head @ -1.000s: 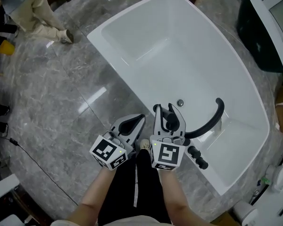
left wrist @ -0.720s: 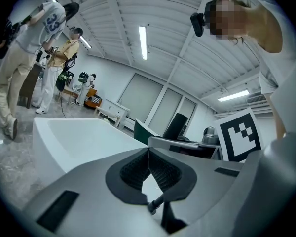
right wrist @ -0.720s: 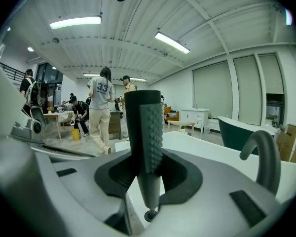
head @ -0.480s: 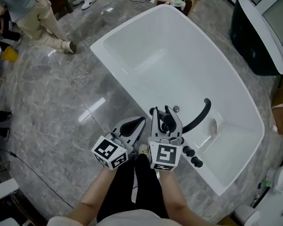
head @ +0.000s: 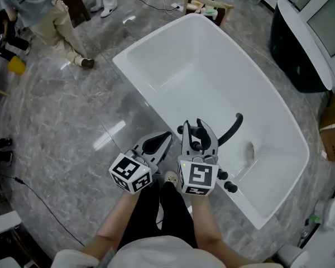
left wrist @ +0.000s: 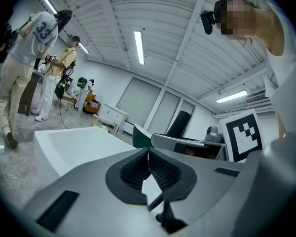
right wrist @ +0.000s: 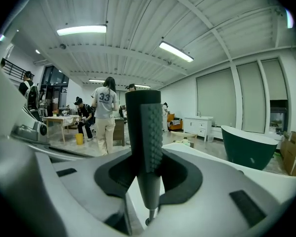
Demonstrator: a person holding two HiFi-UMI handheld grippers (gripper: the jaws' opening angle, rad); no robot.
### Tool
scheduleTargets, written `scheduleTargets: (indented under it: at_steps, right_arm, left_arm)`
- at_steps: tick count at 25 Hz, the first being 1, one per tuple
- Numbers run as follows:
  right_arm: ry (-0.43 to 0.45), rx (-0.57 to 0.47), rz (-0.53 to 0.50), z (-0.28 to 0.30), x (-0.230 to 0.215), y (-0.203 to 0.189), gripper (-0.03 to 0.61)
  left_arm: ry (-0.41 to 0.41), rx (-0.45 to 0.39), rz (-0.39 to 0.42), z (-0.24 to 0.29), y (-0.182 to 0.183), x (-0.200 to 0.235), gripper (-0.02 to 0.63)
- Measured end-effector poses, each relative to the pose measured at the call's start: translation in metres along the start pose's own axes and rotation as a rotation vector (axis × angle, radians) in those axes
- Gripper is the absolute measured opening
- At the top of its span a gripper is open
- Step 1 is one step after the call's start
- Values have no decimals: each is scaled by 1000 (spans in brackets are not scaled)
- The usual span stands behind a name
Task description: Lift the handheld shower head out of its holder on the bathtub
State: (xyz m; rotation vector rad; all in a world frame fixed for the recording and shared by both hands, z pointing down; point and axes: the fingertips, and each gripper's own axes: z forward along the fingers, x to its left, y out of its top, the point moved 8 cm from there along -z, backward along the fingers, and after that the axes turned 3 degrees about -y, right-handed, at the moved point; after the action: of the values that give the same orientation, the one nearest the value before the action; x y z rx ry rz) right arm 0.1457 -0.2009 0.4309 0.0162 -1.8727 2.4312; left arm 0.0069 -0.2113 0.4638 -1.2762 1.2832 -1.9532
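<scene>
My right gripper (head: 196,134) is shut on the dark handheld shower head (head: 200,144), above the near rim of the white bathtub (head: 142,88). In the right gripper view the ribbed handle (right wrist: 144,127) stands upright between the pads of the right gripper (right wrist: 146,174), and its thin hose end (right wrist: 149,214) hangs below. My left gripper (head: 165,138) is level beside it on the left, shut with nothing in it; in its own view the left gripper (left wrist: 148,157) has its pads together. The holder itself is hidden under the grippers.
A black curved spout (head: 230,128) and black knobs (head: 230,187) sit on the tub's near end, right of my hands. Grey marble floor surrounds the tub. People (head: 44,15) stand at the far left; a dark green tub (head: 301,43) and a cardboard box (head: 332,133) are at right.
Both grippers have risen side by side, and the shower head has come up with the right gripper. The spout and knobs now sit lower relative to the grippers.
</scene>
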Motion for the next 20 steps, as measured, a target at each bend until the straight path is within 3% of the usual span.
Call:
scheduleTargets:
  at_steps: [20]
  right_arm:
    - [80, -67, -28, -48, 0, 76, 127]
  left_arm:
    - [-13, -32, 65, -27, 54, -37, 11]
